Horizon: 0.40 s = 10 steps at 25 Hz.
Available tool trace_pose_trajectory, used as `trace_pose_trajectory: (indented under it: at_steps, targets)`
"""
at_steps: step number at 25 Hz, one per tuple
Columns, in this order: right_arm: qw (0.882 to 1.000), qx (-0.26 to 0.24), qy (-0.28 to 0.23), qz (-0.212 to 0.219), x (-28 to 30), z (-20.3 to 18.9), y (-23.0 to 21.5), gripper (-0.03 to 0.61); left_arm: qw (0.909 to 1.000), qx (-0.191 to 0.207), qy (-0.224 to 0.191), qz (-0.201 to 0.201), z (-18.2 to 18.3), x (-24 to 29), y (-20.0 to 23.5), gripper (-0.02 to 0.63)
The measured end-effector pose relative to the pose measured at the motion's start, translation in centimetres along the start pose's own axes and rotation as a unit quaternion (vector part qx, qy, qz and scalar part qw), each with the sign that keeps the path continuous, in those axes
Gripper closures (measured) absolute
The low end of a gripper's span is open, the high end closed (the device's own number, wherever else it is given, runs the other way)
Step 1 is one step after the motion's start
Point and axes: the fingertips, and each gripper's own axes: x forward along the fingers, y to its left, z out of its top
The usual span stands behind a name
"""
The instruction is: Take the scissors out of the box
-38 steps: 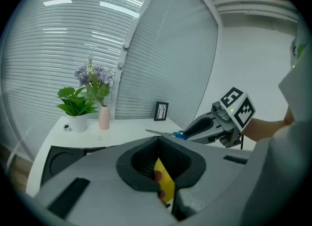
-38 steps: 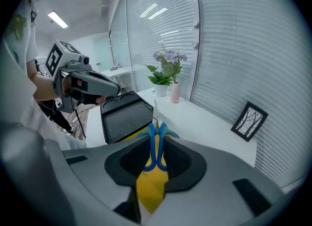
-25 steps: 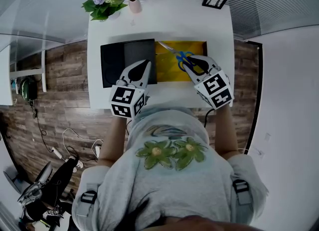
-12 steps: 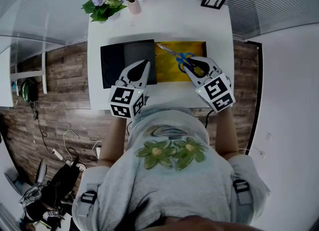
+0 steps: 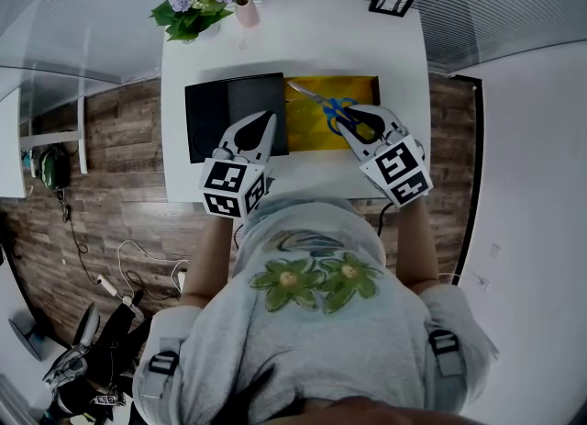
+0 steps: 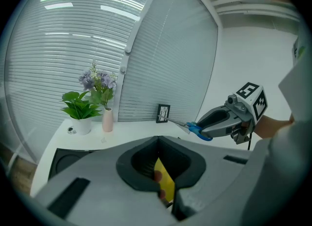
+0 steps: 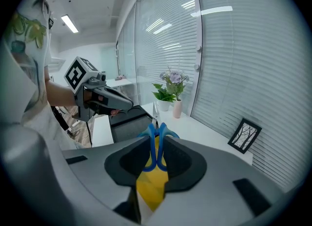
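Now right tongs (image 5: 357, 113) pinch scissors (image 5: 332, 105), perhaps above box (image 5: 363, 84).

scissors (image 5: 326, 102) apparently in right hand-held gripper (image 5: 355, 118)

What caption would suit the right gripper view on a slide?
The right tool grips blue-handled scissors over the yellow box.

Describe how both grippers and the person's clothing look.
Both the left gripper and right gripper are light grey tapering shells with dark-lined jaws. Each carries a white cube with black square markers. A dark cable hangs from the right one. The person wears a grey T-shirt with green flowers.
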Motion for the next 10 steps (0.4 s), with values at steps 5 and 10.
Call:
trace_pose_trajectory:
  at_steps: [5, 10]
  targets:
    - [1.000, 0.000, 0.003, 0.000, 0.05, -0.13, -0.01, 0.495, 1.0000, -0.001, 0.000, 0.000, 0.05, -0.01, 0.03, 0.606]
    - [1.000, -0.001, 0.005, 0.000, 0.17, -0.35, -0.03, 0.495, 1.0000, -0.001, 0.002, 0.001, -0.18, 0.00, 0.14, 0.606]
